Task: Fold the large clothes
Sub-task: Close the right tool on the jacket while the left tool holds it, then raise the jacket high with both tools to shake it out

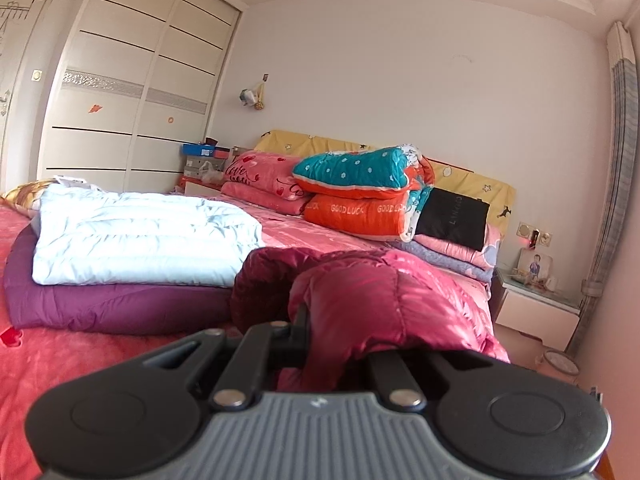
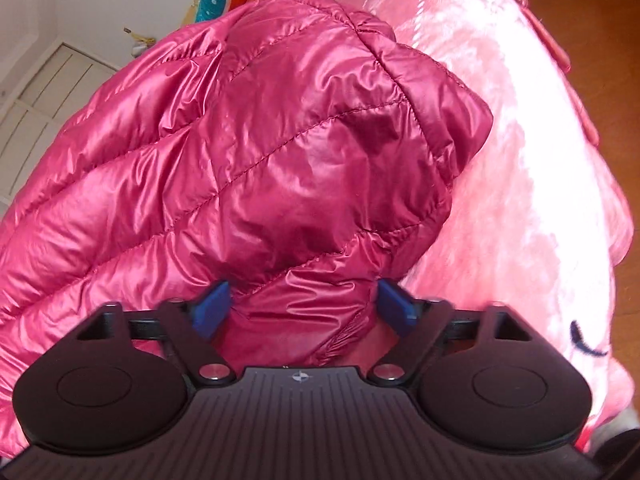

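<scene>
While the left tongs are pressed together on a pinch of the jacket, the magenta quilted fabric bunches up right in front of that camera, so this hand looks to be holding one edge as an anchor for the fold. The jacket lies on the bed, on its pink plush cover, near the edge where the floor shows. The right tongs are spread, their blue pads standing either side of a puffed corner of the jacket without pressing it; nothing is gripped there yet, and the placement suggests a second hold is being lined up so both hands can carry the fabric over. Further along the bed a pale blue garment sits folded on a purple one, probably the pile for finished pieces. Stacked quilts at the headboard stay clear of the folding space. The shiny shell may slip in a shallow pinch
</scene>
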